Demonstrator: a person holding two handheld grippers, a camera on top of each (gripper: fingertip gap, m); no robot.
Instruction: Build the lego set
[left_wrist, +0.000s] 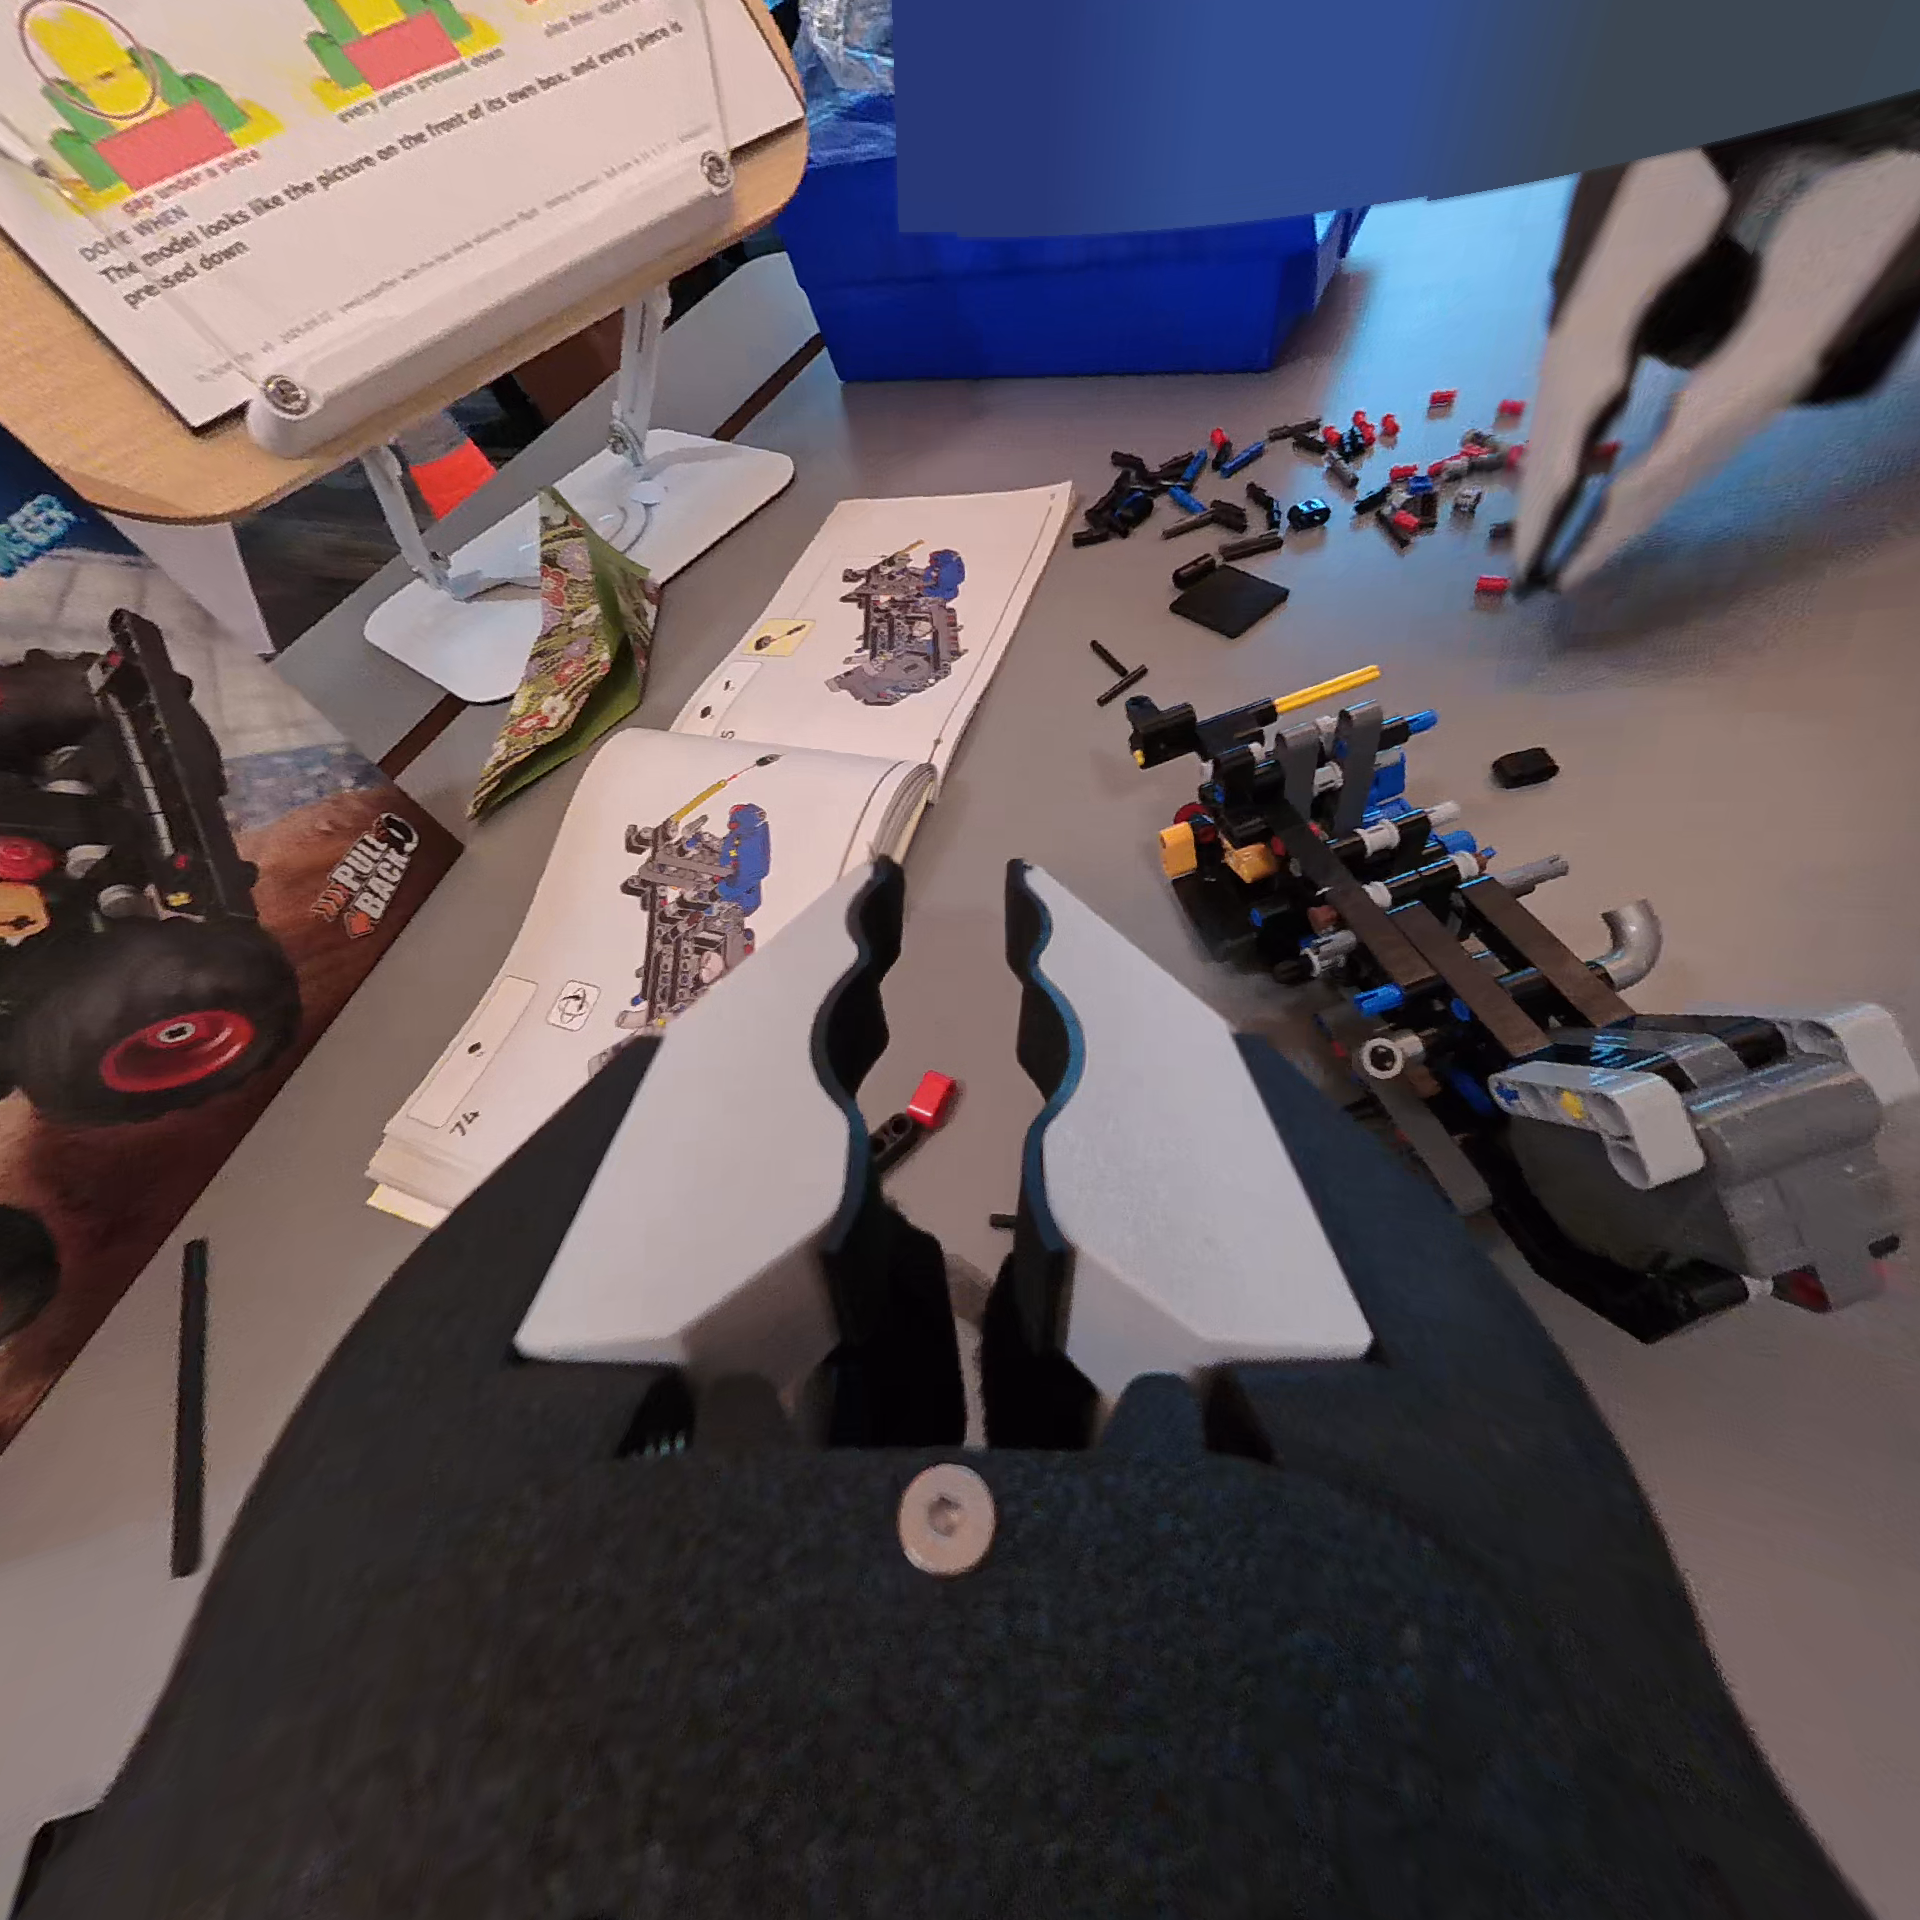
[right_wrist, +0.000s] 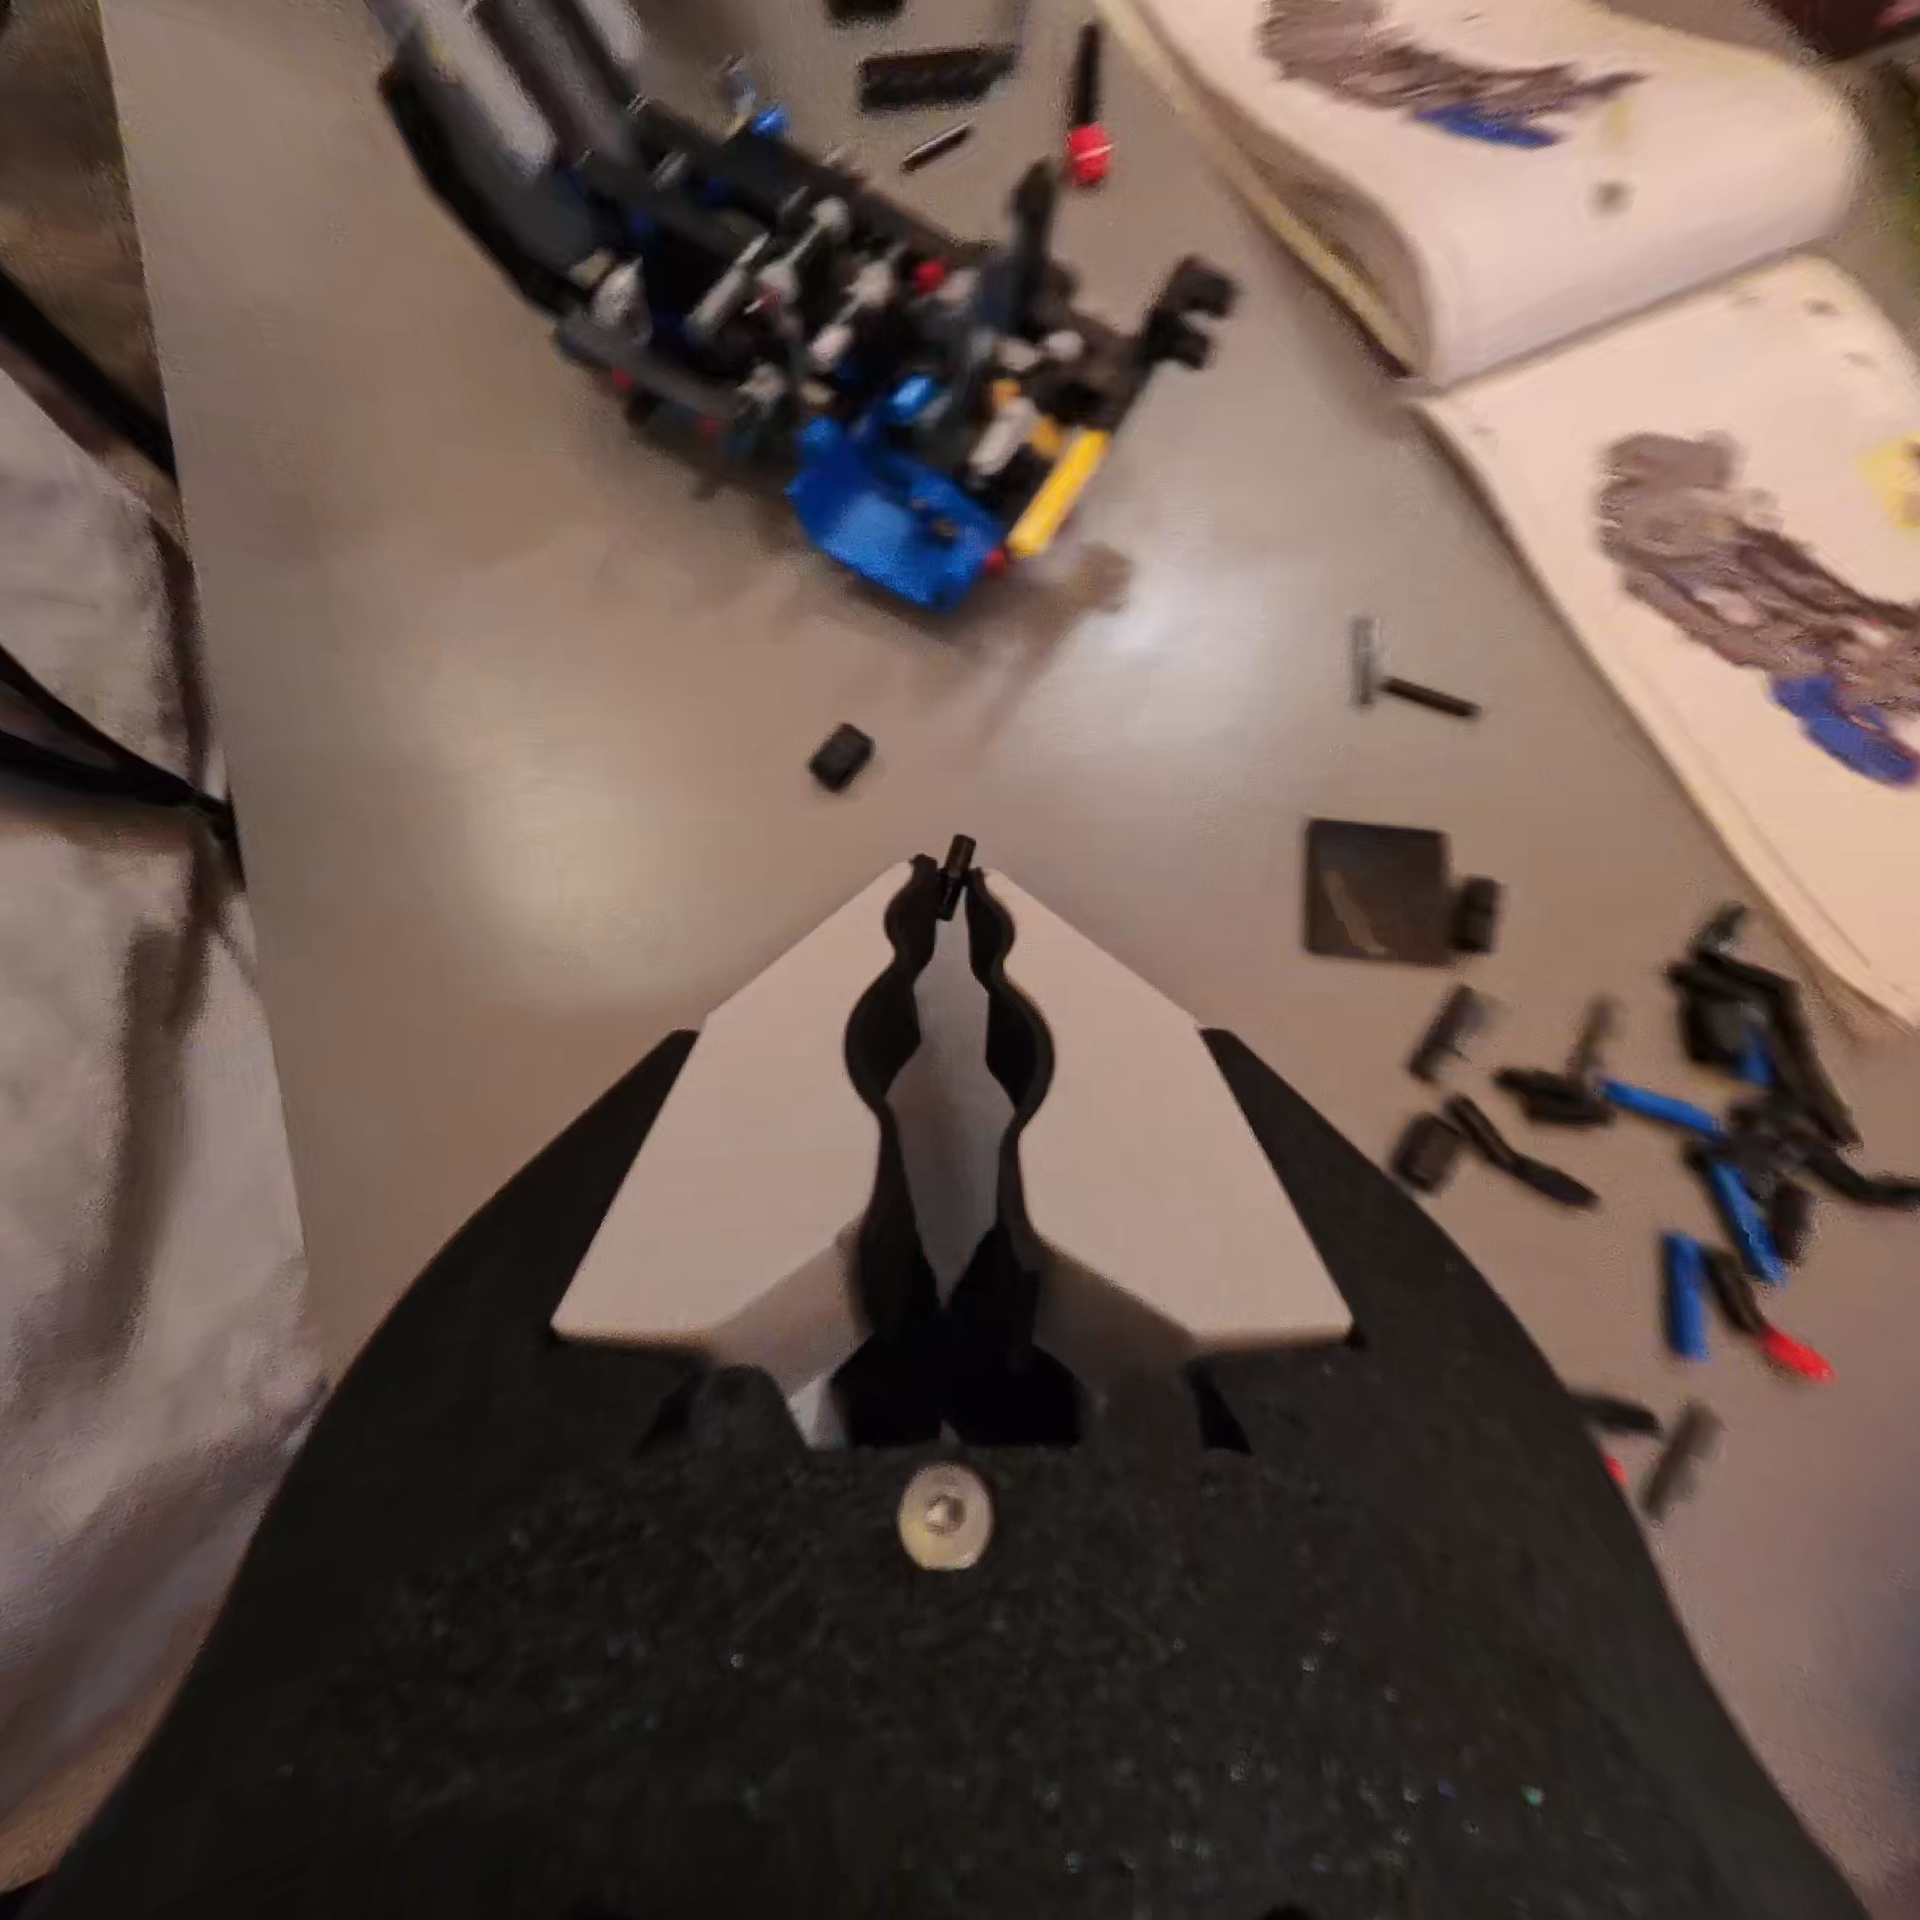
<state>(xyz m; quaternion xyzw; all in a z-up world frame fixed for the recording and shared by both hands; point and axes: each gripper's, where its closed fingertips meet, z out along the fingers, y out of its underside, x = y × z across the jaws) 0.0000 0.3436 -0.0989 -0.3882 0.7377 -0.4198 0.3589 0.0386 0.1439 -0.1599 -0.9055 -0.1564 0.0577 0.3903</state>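
At the far left of the left wrist view the printed box lid (left_wrist: 135, 935) with the truck picture lies on the grey table (left_wrist: 1714, 1558), a thin black axle (left_wrist: 190, 1403) beside its lower edge, and above them a stand (left_wrist: 582, 540) carries an instruction sheet (left_wrist: 395, 156). Next comes a folded green patterned paper (left_wrist: 571, 644), then the open instruction booklet (left_wrist: 790, 790), its pages touching the table. In the middle the left gripper (left_wrist: 951, 883) hovers with its jaws spread and nothing between them; below the gap a small red piece (left_wrist: 931, 1097) and a black connector (left_wrist: 891, 1138) lie on the table. Right of it the half-built lego model (left_wrist: 1455, 987) rests on its side, a yellow axle (left_wrist: 1325, 688) sticking out at its far end. Behind, a blue bin (left_wrist: 1060, 312) stands, and scattered loose pieces (left_wrist: 1299, 478) spread toward the right gripper (left_wrist: 1538, 582), which hangs over the pile's right end. In the right wrist view, that right gripper (right_wrist: 948, 883) is pressed together on a tiny black pin (right_wrist: 952, 873) at its tips, with the model ahead to the left, a flat black square tile (right_wrist: 1371, 888) to the right
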